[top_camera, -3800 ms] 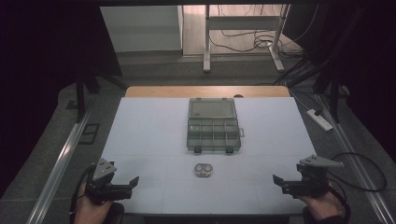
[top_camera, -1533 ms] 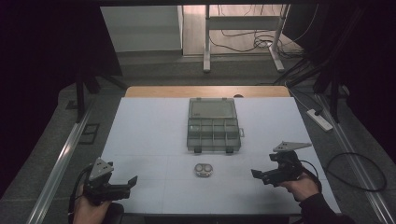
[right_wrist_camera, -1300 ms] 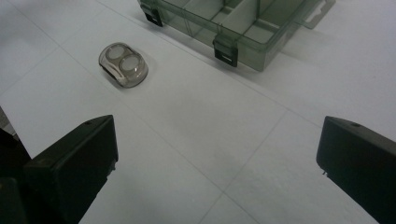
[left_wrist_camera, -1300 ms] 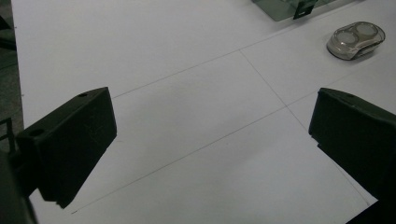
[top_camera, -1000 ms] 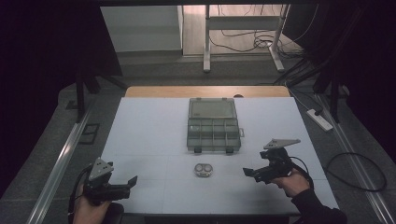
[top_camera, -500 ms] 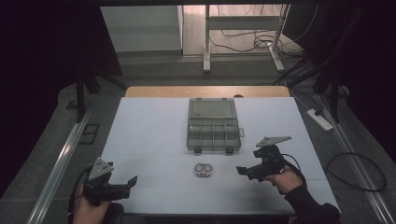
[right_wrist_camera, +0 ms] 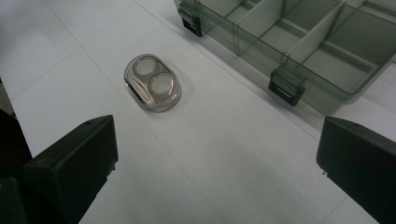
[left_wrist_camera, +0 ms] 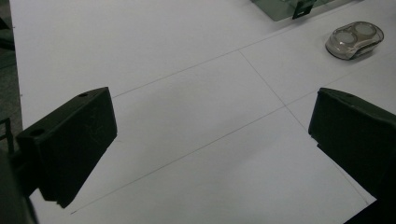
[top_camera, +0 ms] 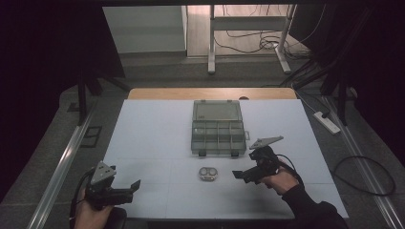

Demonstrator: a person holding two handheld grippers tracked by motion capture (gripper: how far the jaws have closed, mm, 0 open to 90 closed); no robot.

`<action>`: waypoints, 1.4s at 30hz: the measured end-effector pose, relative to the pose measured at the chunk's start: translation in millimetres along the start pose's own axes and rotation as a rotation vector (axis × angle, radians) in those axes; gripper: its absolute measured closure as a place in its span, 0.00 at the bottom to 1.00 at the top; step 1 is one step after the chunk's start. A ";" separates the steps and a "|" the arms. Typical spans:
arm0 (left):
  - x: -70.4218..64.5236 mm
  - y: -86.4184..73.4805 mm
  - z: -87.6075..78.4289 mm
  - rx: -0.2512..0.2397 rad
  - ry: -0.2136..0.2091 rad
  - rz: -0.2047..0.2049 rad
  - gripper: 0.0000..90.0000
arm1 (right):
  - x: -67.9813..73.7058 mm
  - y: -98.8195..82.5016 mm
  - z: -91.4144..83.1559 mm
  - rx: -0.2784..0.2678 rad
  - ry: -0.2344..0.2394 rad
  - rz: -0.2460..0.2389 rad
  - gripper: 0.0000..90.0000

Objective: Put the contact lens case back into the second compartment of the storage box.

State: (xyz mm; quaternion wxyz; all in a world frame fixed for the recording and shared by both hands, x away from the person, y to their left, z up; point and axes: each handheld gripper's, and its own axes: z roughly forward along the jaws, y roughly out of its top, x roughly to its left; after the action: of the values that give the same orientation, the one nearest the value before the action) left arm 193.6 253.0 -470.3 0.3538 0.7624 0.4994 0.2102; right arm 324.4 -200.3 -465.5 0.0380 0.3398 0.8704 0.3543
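A small clear oval case (top_camera: 208, 173) with two round white discs inside lies on the white table, just in front of an open grey compartment box (top_camera: 218, 129). My right gripper (top_camera: 237, 174) hovers open just right of the oval case, its jaws pointing left at it. In the right gripper view the oval case (right_wrist_camera: 153, 83) lies ahead and left of centre, and the compartment box (right_wrist_camera: 299, 42) fills the upper right. My left gripper (top_camera: 135, 184) rests open near the table's front left corner. In the left gripper view the oval case (left_wrist_camera: 354, 40) lies far off at the upper right.
The white table sheet (top_camera: 153, 129) has faint grid lines and a wooden strip (top_camera: 210, 93) along its far edge. A power strip (top_camera: 327, 122) and cables lie on the floor to the right. A metal rail (top_camera: 62, 162) runs along the left side.
My right gripper has travelled from the table's front right corner leftward and forward, ending close beside the oval case. The left gripper has stayed still.
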 end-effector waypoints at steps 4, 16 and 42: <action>0.1 0.0 0.0 -0.001 -0.002 0.000 0.01 | 2.6 3.9 5.9 0.021 0.003 -0.011 0.00; 0.5 -0.1 0.0 -0.002 -0.006 -0.004 0.01 | 15.0 19.2 27.9 0.105 -0.003 -0.038 0.00; 1.8 -0.3 -0.2 -0.002 -0.014 -0.005 0.01 | 37.8 43.2 78.5 0.228 0.044 -0.144 0.00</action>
State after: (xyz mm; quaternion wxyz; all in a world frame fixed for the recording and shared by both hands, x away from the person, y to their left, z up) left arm 194.1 254.9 -470.4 0.3587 0.7622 0.4986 0.2043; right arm 343.9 -108.1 -489.7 0.0050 0.2708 0.9278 0.2567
